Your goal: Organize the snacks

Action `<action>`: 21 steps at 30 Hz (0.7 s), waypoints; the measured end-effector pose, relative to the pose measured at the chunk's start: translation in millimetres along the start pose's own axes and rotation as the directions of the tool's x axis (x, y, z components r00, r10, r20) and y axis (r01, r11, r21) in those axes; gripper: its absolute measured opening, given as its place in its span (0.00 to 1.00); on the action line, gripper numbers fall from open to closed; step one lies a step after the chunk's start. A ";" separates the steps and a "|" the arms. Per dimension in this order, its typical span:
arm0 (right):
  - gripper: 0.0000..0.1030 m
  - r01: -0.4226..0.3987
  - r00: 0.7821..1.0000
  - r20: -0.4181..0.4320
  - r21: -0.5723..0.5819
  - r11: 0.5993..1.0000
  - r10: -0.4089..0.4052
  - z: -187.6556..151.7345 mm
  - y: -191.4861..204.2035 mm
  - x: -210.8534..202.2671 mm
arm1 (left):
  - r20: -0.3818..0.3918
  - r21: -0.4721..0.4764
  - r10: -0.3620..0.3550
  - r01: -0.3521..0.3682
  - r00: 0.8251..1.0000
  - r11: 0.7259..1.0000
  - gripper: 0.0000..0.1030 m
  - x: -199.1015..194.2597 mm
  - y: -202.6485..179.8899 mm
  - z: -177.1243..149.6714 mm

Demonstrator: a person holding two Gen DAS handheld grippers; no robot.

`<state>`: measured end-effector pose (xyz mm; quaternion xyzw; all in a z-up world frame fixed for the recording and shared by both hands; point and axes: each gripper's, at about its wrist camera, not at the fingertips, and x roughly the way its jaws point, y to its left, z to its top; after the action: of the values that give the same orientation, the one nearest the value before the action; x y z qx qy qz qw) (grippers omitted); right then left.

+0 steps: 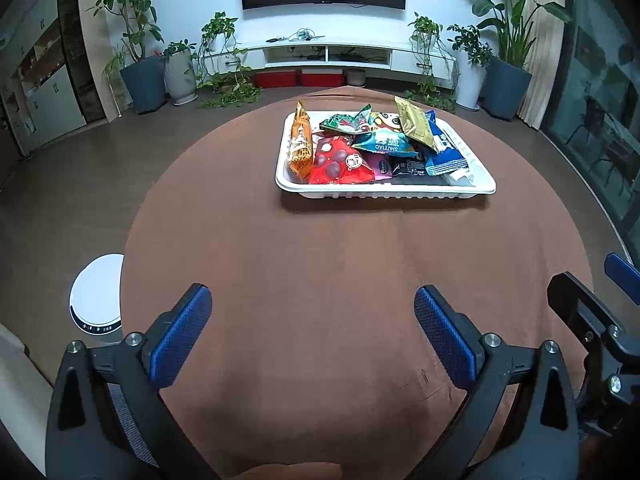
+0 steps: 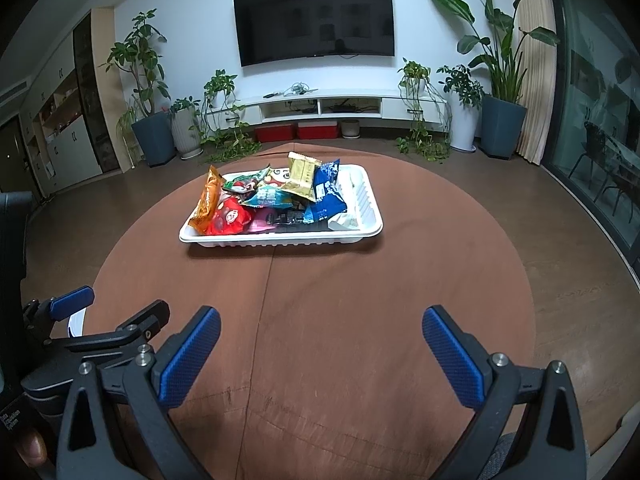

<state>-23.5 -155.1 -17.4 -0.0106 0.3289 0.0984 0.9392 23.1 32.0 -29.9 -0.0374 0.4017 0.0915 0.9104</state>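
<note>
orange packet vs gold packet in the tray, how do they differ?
The orange packet stands on edge against the left wall of the white tray; the gold packet leans on top of the pile toward the back. The orange one is long and narrow, the gold one squarer. Both are sealed snack packs inside the tray, untouched by either gripper.

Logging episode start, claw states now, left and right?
Left claw: open, empty, above the brown tablecloth.
Right claw: open, empty.

Both wrist views face the far snack tray (image 1: 386, 192), apparently side-by-side.
</note>
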 end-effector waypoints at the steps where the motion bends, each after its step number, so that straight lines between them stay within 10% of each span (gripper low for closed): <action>1: 1.00 0.000 1.000 -0.001 0.000 1.000 0.000 -0.1 0.1 0.2 | 0.000 0.000 0.000 0.000 1.000 1.000 1.00 0.5 0.4 0.2; 21: 1.00 0.000 1.000 -0.003 0.000 1.000 0.000 1.3 -0.8 -0.6 | -0.001 0.002 0.002 -0.002 1.000 1.000 1.00 0.1 0.3 -0.7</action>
<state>-23.0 -155.9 -16.1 -0.0107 0.3305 0.0986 0.9386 22.6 32.2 -30.5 -0.0364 0.4024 0.0921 0.9101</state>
